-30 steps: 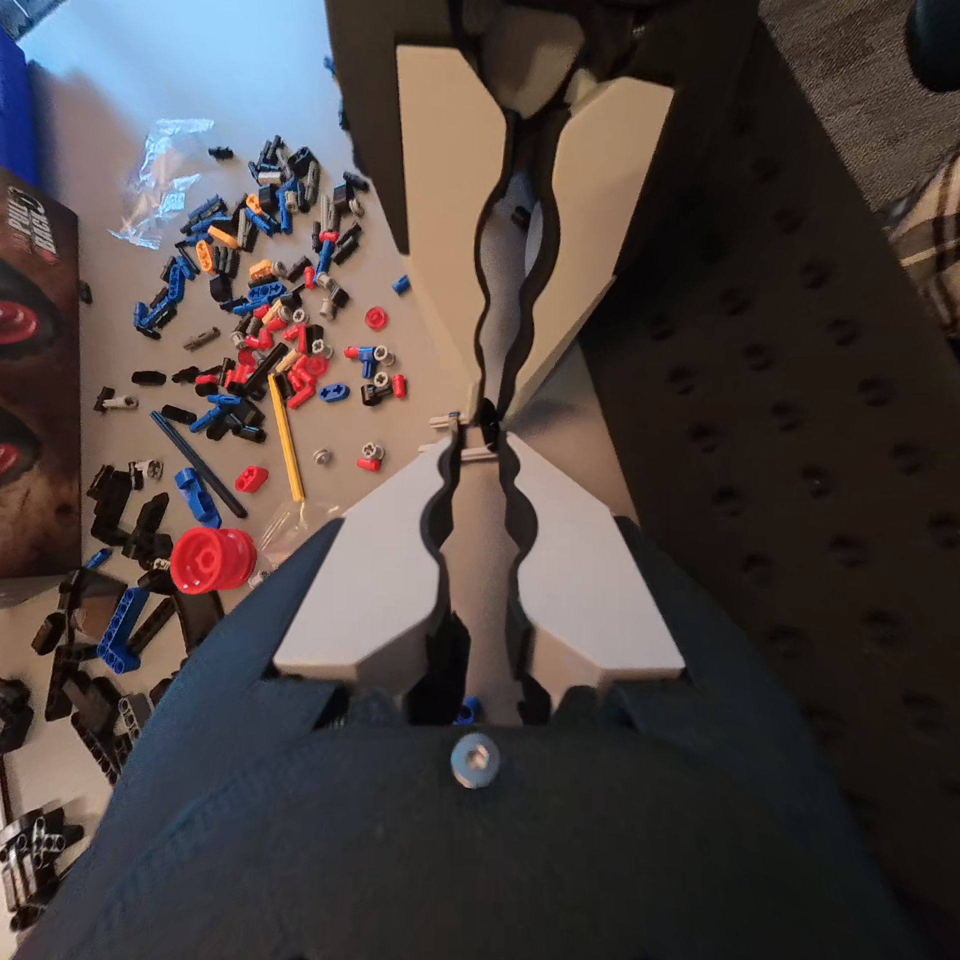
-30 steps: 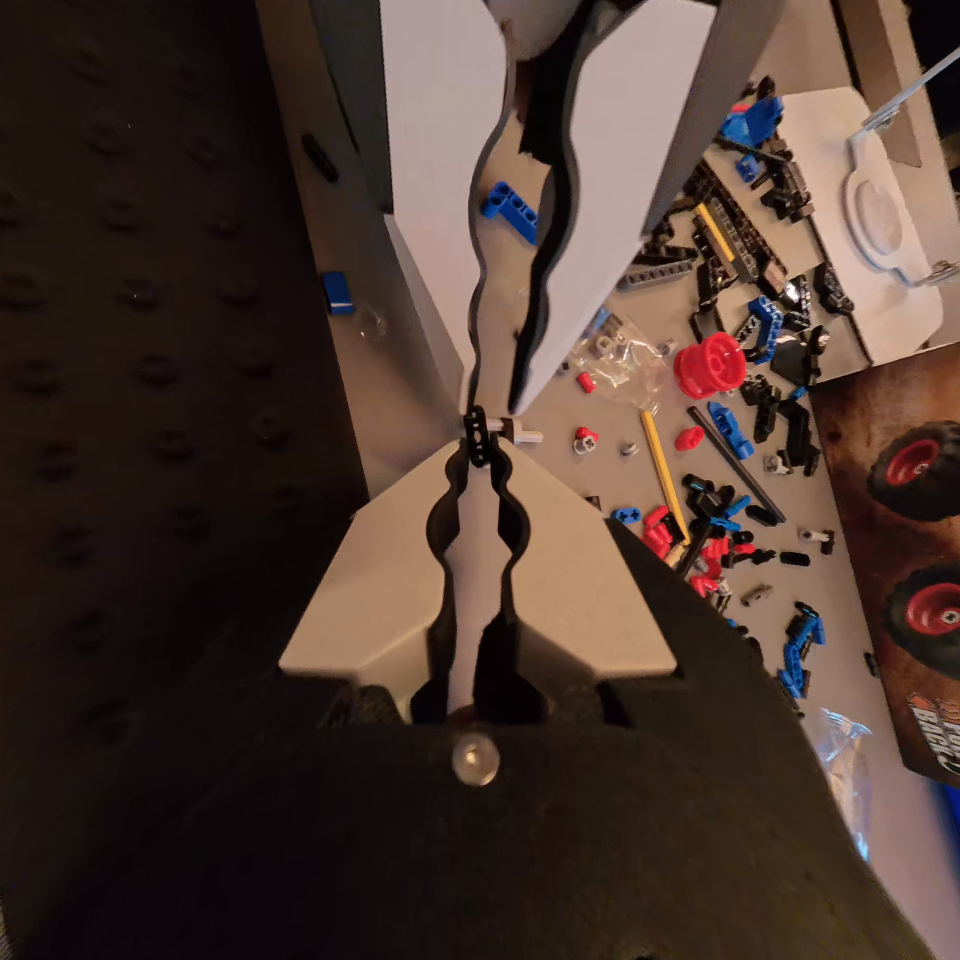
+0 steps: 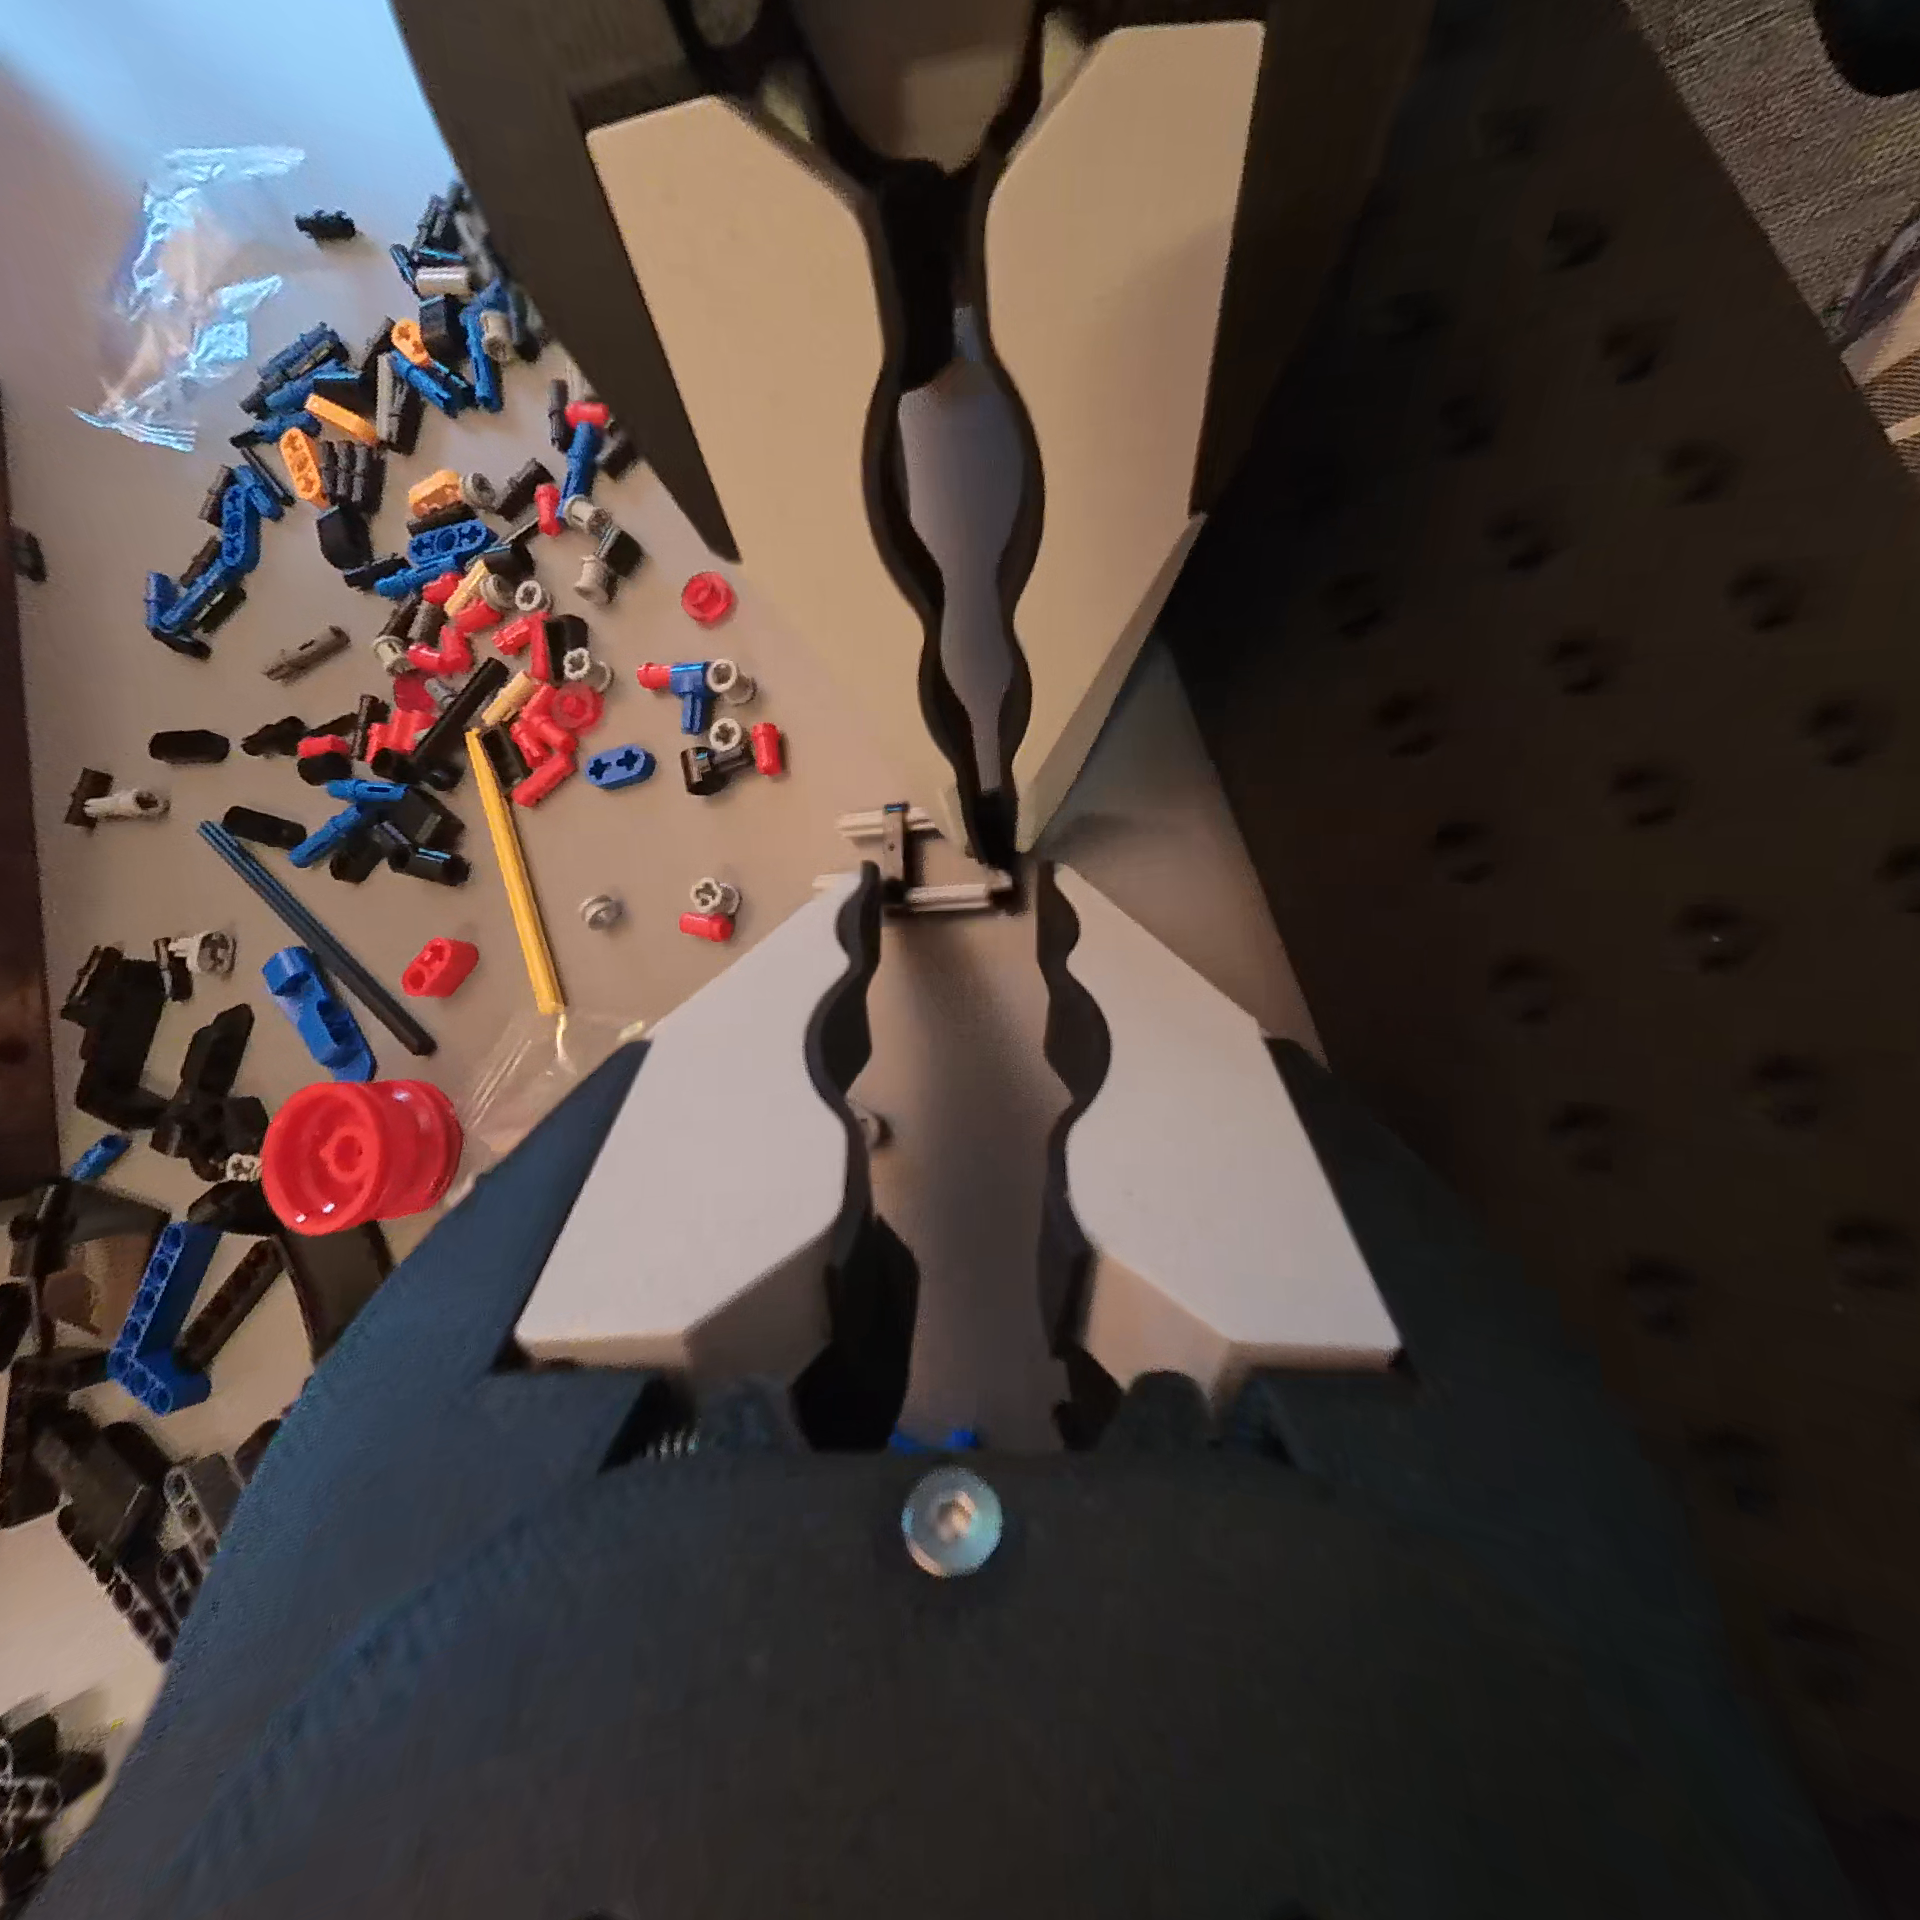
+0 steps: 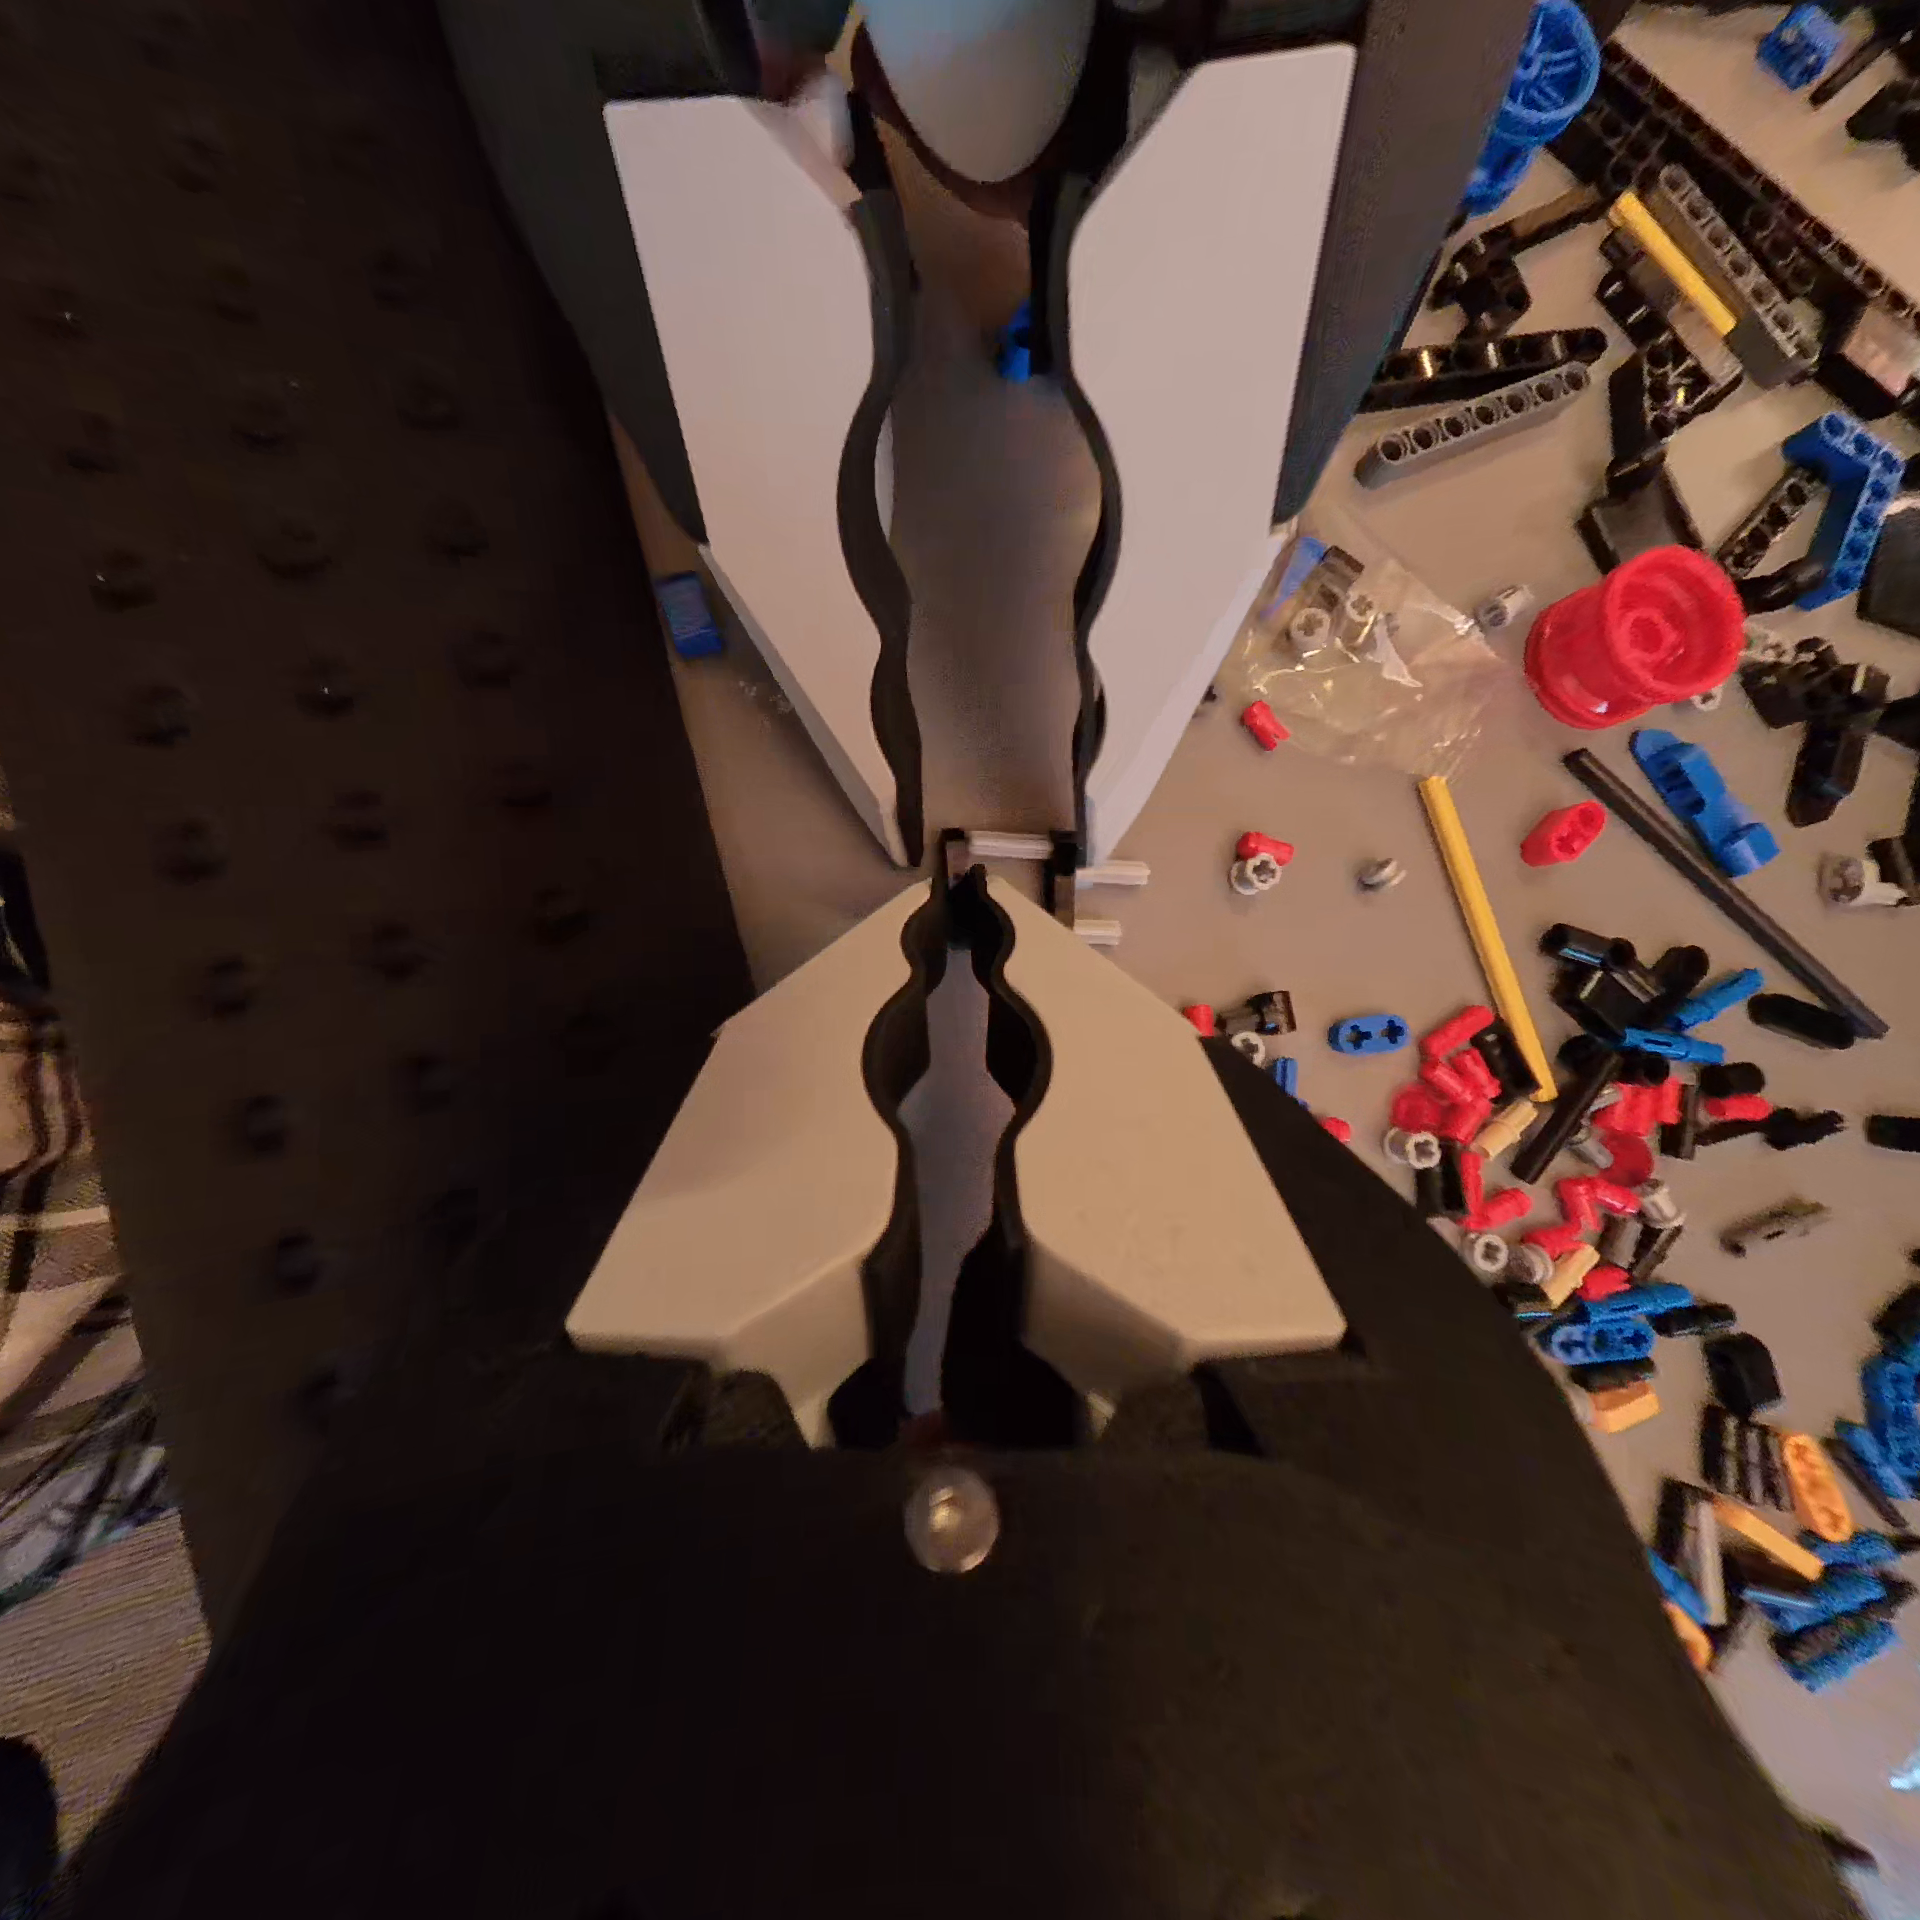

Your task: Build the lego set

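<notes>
**Two tongs meet tip to tip over a small axle assembly**

Left wrist view: the left tongs (image 3: 951, 888) stand parted, their tips set on either side of a small assembly (image 3: 925, 868) of black connectors and light grey axles, held above the surface (image 3: 644, 852). One grey axle spans the gap between the tips. The right tongs (image 3: 992, 821) come in from the top, clamped narrow on a black end of the assembly. To the left lie loose pieces: a red wheel hub (image 3: 358, 1155), a yellow axle (image 3: 514, 868), a long dark axle (image 3: 312, 935) and a clear plastic bag (image 3: 182, 301).

Right wrist view: the right tongs (image 4: 964, 904) are pinched together on a black connector at the assembly (image 4: 1013, 868). The left tongs (image 4: 997, 847), coming from the top, are spread, bracketing the grey axle. The red wheel hub (image 4: 1636, 634) and yellow axle (image 4: 1481, 930) lie to the right among scattered pieces.
</notes>
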A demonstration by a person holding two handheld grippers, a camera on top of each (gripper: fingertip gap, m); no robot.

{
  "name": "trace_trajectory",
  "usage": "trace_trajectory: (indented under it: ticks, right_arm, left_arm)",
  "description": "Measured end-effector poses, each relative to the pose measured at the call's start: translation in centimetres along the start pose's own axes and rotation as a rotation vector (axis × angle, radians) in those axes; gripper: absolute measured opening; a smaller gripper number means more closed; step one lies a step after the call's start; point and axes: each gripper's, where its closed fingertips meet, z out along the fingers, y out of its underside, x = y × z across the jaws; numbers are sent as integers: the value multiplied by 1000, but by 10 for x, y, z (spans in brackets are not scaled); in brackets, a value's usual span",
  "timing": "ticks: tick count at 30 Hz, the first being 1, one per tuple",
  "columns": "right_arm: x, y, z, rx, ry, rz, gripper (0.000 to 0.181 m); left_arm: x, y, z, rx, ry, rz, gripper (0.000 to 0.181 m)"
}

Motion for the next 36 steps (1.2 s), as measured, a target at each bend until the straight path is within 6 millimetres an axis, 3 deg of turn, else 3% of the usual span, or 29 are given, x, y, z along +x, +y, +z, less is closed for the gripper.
trace_trajectory:
  ticks: [5,10,21,27,31,36]
  right_arm:
    - [1,0,1,-11,-38,51,2]
    - [3,-1,2,-7,-43,50,2]
    - [6,-2,3,30,-28,111,2]
    - [6,-2,3,37,-19,117,2]
    - [6,-2,3,41,-21,122,2]
    - [6,-1,3,46,-18,129,2]
  left_arm:
    - [-4,1,0,0,-13,3,24]
    - [-5,4,-5,3,-16,-7,32]
    - [0,5,-1,8,-2,8,9]
    - [-10,5,-8,-15,-23,38,32]
    - [-6,1,-3,-18,46,114,44]
    - [-3,-1,2,0,82,113,27]
